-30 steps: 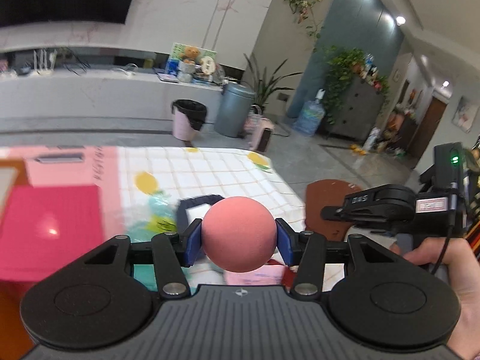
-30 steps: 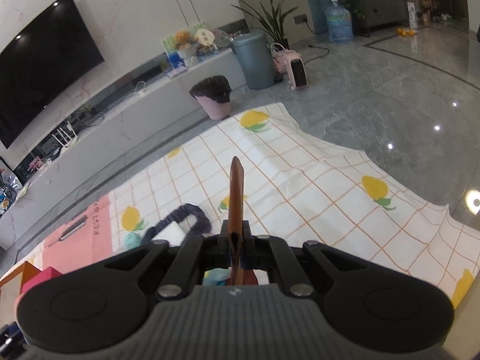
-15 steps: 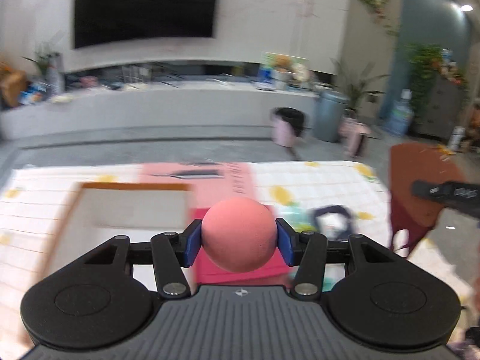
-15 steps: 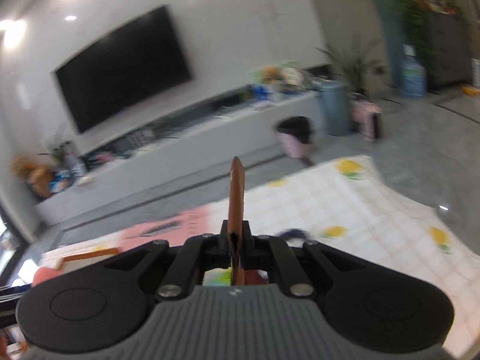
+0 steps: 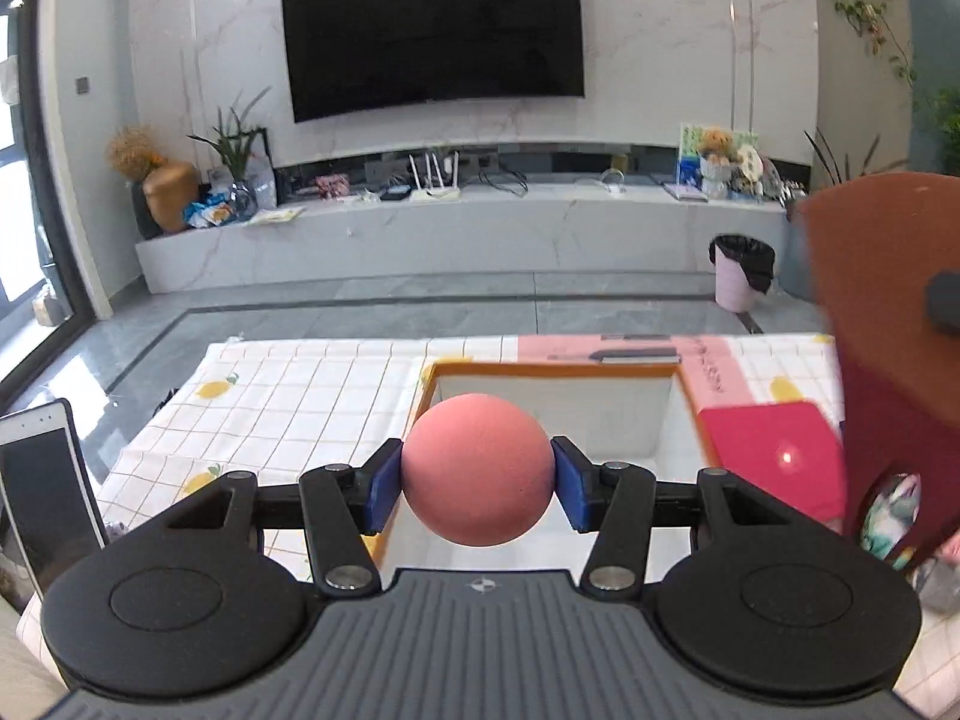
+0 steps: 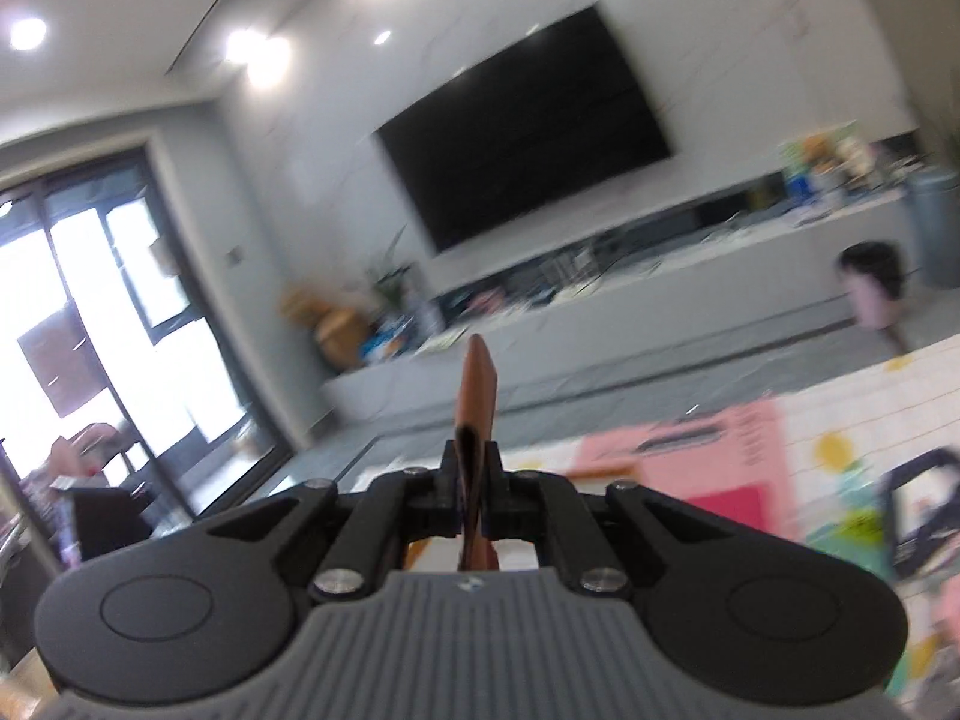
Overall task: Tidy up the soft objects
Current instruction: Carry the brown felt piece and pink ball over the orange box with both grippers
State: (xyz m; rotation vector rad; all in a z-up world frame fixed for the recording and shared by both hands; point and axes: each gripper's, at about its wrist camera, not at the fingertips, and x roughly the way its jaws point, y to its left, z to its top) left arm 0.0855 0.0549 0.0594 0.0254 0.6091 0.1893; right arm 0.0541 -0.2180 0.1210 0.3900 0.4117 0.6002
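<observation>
Living room, wall TV (image 5: 433, 30); checked lemon-print cloth (image 5: 288, 384) on the floor. Pink foam ball (image 5: 477, 469) clamped between the blue pads (image 5: 382, 492) of the left gripper (image 5: 477, 483), held over an open orange-rimmed white box (image 5: 552, 367) on the cloth. Right gripper (image 6: 474, 492) pinched together on a thin brown felt sheet (image 6: 475, 402), edge-on; in the left view the sheet (image 5: 882, 276) hangs at right, beside the box.

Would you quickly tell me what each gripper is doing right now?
Left gripper: shut on the pink ball.
Right gripper: shut on a thin brown sheet.
</observation>
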